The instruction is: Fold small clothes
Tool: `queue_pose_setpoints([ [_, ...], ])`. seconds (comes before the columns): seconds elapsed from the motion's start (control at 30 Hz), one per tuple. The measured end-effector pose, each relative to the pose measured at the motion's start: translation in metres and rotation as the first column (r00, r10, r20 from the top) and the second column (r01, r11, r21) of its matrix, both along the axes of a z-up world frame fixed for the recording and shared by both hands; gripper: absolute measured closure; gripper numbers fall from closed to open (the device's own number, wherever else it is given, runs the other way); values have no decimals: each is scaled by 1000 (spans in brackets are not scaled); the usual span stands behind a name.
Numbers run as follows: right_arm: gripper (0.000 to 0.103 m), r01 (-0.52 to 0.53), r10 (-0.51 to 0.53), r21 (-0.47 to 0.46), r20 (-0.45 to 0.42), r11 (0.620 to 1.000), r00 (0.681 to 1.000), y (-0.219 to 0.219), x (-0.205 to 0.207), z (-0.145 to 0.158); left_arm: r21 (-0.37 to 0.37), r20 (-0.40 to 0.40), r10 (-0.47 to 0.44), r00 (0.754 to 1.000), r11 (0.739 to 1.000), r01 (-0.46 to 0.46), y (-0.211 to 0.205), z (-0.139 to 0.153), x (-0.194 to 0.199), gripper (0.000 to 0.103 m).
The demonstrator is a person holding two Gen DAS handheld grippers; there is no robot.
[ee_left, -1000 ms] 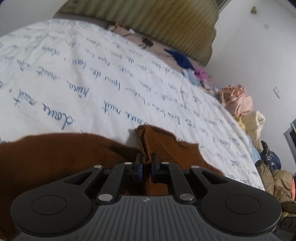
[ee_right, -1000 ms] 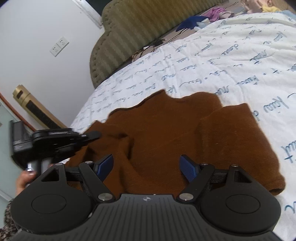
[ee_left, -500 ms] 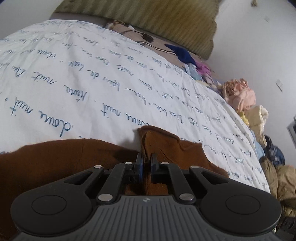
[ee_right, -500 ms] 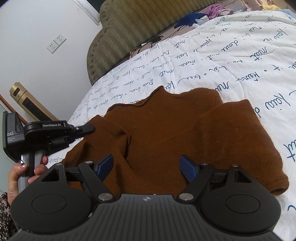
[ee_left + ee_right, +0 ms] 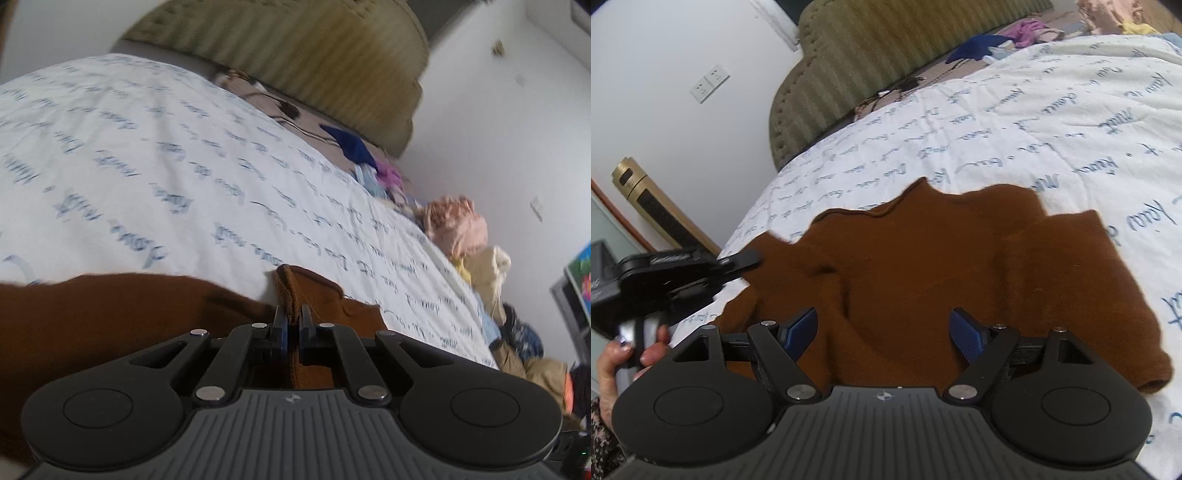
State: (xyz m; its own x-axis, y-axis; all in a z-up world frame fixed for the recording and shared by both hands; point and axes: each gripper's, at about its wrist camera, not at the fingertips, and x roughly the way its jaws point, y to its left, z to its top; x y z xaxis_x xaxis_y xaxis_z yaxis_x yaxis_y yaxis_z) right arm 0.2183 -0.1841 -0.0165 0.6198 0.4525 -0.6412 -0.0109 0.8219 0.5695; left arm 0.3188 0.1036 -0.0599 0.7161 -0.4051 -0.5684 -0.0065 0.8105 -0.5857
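The brown garment (image 5: 923,280) lies spread on the white bedspread (image 5: 1052,122) with blue script, directly ahead of and beneath both grippers. In the right wrist view its long axis runs side to side across the frame, roughly square to the line the right gripper (image 5: 884,332) points along. One sleeve end lies off to that gripper's right, near the bed's near edge; the opposite end reaches left toward the other gripper. A notched edge, possibly the neckline, faces away from the claw toward the olive headboard (image 5: 871,70).

Left gripper (image 5: 291,325): clenched. Its blue pads pinch a raised ridge of the brown fabric, which stands up between the jaws and peaks just ahead of the fingertips. The rest of the cloth spreads to that gripper's left and lies flat.

Right gripper: released, jaws standing wide, with nothing between the pads. It hangs above the middle of the garment; whether it touches the cloth cannot be told.

A hand (image 5: 613,365) grips the left tool's handle at the far left of the right wrist view. A heap of other clothes (image 5: 458,225) lies beyond the bed, ahead and right of the left gripper.
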Motion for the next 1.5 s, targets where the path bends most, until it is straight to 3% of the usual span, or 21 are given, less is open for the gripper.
queue_pose_setpoints([
  [0.07,25,20,-20,-10,-1,1000,1000,-6,-3,-1,-20,-8,33,999,999,-33,11,-1,-19,99],
  [0.33,27,82,-82,5,-19,997,996,-26,-5,-12,31,-78,181,980,983,-179,33,-35,-89,99],
  [0.47,45,148,-149,-18,-42,989,988,-35,0,-22,-9,-110,204,973,978,-206,47,-58,-91,98],
  [0.53,45,168,-167,14,-56,986,984,-40,-2,-21,-15,-85,183,979,983,-185,50,-51,-92,98],
  [0.57,44,168,-168,7,-58,986,984,-39,-3,-19,9,-57,159,986,987,-159,49,-47,-92,96],
  [0.63,41,145,-145,-3,-24,989,989,-34,-9,-11,82,-82,162,983,985,-155,49,-48,-90,96],
  [0.73,33,147,-148,-75,-9,986,989,-24,-9,-5,-55,-125,170,977,983,-178,69,-63,-95,96],
  [0.8,42,163,-170,-99,-77,982,982,-29,1,-20,-102,-144,204,968,970,-219,78,-63,-100,96],
  [0.83,41,182,-187,-71,-63,981,980,-33,0,-20,-103,-131,214,968,968,-228,80,-59,-104,96],
  [0.9,40,204,-206,-32,-85,978,975,-38,-2,-16,-37,-83,222,972,974,-225,80,-45,-113,96],
  [0.97,37,209,-211,-44,-57,977,976,-33,-11,-5,-17,-46,228,973,973,-229,85,-33,-127,95],
  [1.13,36,67,-66,-23,39,997,997,15,-27,27,46,65,330,942,942,-333,125,-7,-178,95],
  [1.27,36,-104,106,-23,90,994,990,78,-23,49,42,54,438,897,897,-441,174,-3,-215,95],
  [1.37,36,-252,253,-19,109,967,961,133,-19,60,58,17,520,854,852,-520,204,-10,-237,95],
  [1.5,36,-458,454,19,103,889,885,226,-20,69,39,-30,593,805,805,-591,247,-20,-262,95],
])
